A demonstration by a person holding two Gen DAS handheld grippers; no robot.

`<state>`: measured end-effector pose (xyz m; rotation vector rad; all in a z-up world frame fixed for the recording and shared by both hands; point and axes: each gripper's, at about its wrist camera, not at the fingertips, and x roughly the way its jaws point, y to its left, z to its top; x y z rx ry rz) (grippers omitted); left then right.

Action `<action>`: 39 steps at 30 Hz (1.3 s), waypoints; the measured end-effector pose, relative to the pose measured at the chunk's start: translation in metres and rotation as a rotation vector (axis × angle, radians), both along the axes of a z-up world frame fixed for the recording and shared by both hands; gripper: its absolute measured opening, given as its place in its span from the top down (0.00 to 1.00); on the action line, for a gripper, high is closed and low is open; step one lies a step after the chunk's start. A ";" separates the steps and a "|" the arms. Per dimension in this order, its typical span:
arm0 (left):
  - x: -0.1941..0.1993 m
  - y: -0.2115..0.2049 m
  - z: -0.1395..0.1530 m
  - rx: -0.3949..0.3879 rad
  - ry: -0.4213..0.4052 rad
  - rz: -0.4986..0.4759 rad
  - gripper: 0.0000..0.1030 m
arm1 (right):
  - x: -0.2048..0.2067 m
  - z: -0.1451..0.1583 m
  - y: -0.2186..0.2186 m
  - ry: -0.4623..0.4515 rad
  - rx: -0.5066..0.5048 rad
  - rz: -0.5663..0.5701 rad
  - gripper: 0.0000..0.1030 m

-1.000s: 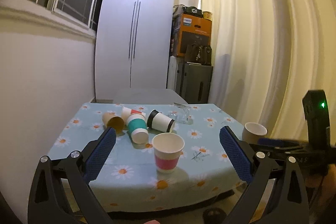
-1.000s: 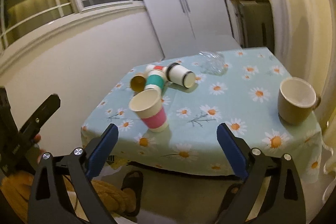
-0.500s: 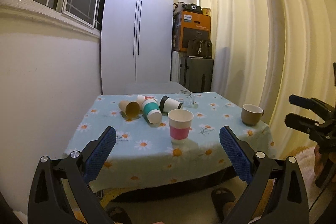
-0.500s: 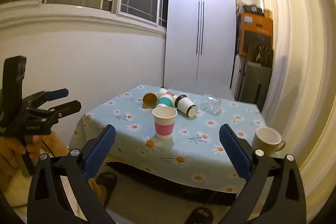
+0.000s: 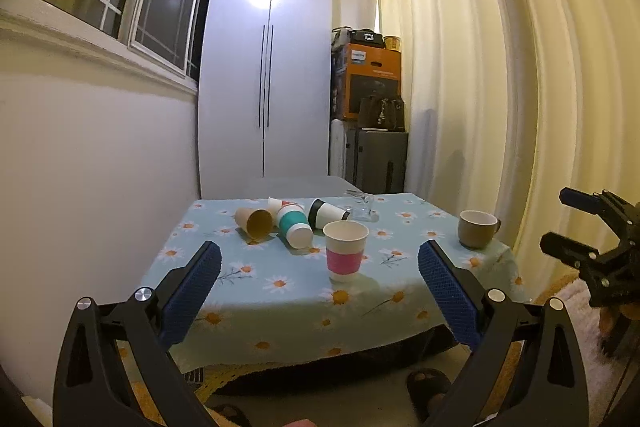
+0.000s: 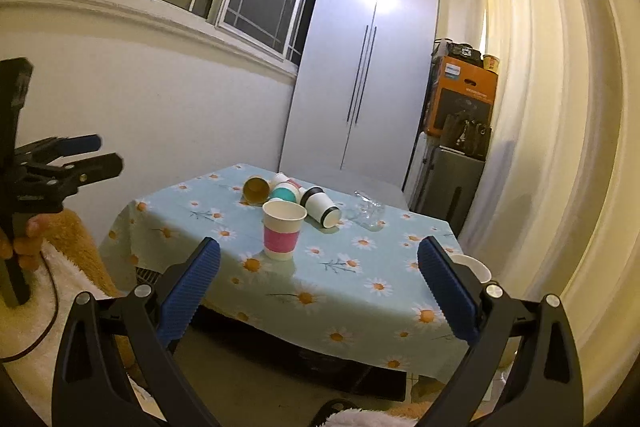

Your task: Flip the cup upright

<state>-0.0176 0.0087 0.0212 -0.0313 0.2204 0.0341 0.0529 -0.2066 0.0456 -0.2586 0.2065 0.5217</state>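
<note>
A pink-banded paper cup [image 5: 345, 251] stands upright near the table's front, also in the right wrist view [image 6: 282, 230]. Behind it lie several cups on their sides: a brown one [image 5: 253, 223], a teal one [image 5: 295, 226] and a black-and-white one [image 5: 327, 215]. My left gripper [image 5: 318, 291] is open and empty, held back from the table edge. My right gripper [image 6: 318, 289] is open and empty, also well back from the table. Each gripper shows at the edge of the other's view.
The low table [image 5: 280, 303] has a daisy-print blue cloth. A brown mug [image 5: 477, 234] stands at its right corner. A clear glass [image 5: 362, 207] lies at the back. A white wardrobe [image 5: 264, 87], boxes and curtains stand behind. Slippers [image 5: 426, 381] lie under the table.
Both grippers have pulled back and away from the table, so the cups look smaller and farther. The pink-banded cup stays upright where it was.
</note>
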 end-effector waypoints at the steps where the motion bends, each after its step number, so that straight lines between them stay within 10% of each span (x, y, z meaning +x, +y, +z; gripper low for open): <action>1: -0.002 0.001 0.000 -0.006 0.001 -0.007 0.06 | -0.001 0.000 -0.002 0.000 0.007 -0.004 0.05; 39: -0.005 -0.004 -0.004 0.017 0.022 0.006 0.06 | 0.000 0.002 -0.020 0.016 0.053 -0.042 0.05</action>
